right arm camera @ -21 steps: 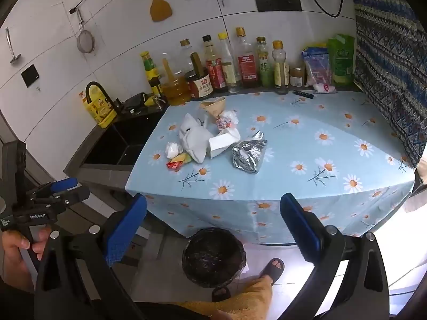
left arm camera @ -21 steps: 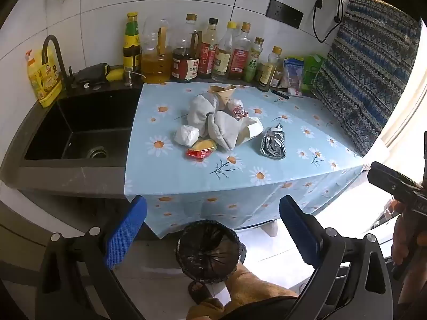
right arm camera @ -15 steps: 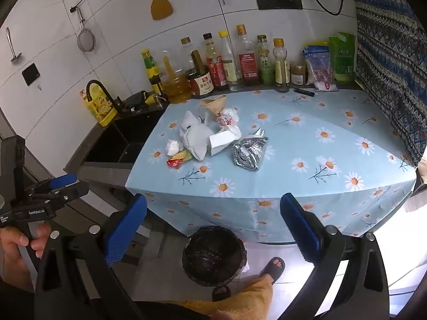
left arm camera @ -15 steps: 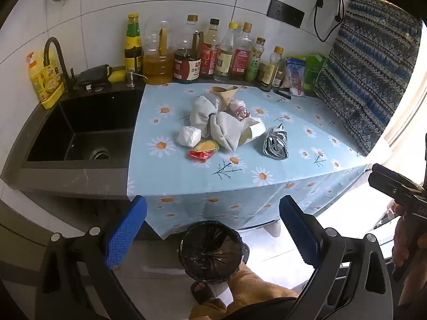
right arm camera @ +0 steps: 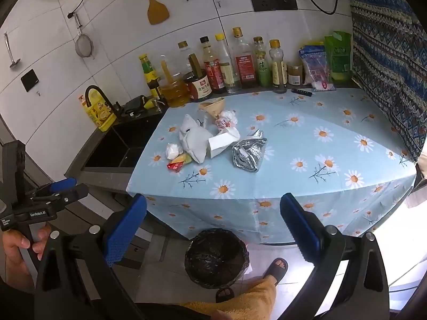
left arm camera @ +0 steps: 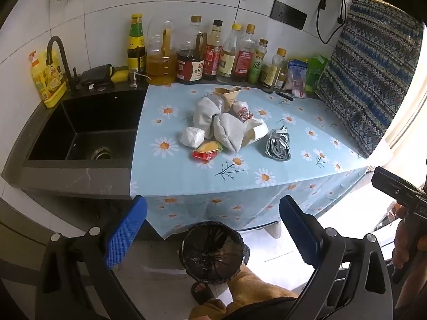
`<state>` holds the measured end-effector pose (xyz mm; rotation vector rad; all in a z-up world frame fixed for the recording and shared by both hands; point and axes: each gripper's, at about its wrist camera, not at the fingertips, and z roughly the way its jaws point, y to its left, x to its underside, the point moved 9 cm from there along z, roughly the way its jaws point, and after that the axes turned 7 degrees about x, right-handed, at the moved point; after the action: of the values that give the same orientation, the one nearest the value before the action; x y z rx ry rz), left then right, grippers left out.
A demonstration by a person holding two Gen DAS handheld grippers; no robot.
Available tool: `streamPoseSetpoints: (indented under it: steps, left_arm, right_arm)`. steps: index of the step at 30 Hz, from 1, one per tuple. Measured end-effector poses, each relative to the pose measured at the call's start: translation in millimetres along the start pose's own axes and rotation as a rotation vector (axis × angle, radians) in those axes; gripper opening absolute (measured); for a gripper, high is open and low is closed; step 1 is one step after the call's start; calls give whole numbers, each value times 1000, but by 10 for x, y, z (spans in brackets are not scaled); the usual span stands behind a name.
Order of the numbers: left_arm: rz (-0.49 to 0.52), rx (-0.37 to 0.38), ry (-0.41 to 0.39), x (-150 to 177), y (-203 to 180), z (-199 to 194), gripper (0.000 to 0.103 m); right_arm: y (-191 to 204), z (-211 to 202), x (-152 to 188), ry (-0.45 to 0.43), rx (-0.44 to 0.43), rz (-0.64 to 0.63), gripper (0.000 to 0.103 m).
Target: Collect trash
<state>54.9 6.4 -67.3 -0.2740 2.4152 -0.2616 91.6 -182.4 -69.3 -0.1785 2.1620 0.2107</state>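
Observation:
A heap of trash lies mid-counter on the daisy tablecloth [left arm camera: 234, 170]: grey crumpled cloth bags [left arm camera: 226, 128], a white wad [left arm camera: 192, 136], a red and yellow wrapper [left arm camera: 205, 151], a white box [left arm camera: 257, 130], a silver foil bag [left arm camera: 278, 146] and a tan paper cone [left arm camera: 226, 94]. The pile [right arm camera: 198, 141] and the foil bag [right arm camera: 249, 152] also show in the right wrist view. A black-lined bin [left arm camera: 213, 252] stands on the floor below the counter edge. My left gripper [left arm camera: 212, 229] and right gripper [right arm camera: 213, 228] are open, empty, held back above the bin.
A black sink [left arm camera: 85, 130] with a tap lies left of the cloth. Sauce and oil bottles [left arm camera: 213, 53] line the back wall. A patterned curtain [left arm camera: 373, 85] hangs at right. The person's sandalled foot [right arm camera: 276, 266] is beside the bin [right arm camera: 216, 257].
Both grippers have drifted slightly; the counter and the pile sit a little lower and nearer in view. Nothing was grasped or moved.

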Motion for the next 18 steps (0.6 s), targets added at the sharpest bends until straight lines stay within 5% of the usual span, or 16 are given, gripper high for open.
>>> streamPoseSetpoints:
  steps: [18]
  left_arm:
    - [1, -2, -2, 49, 17, 11, 96]
  right_arm:
    - [30, 13, 32, 4, -6, 8, 99]
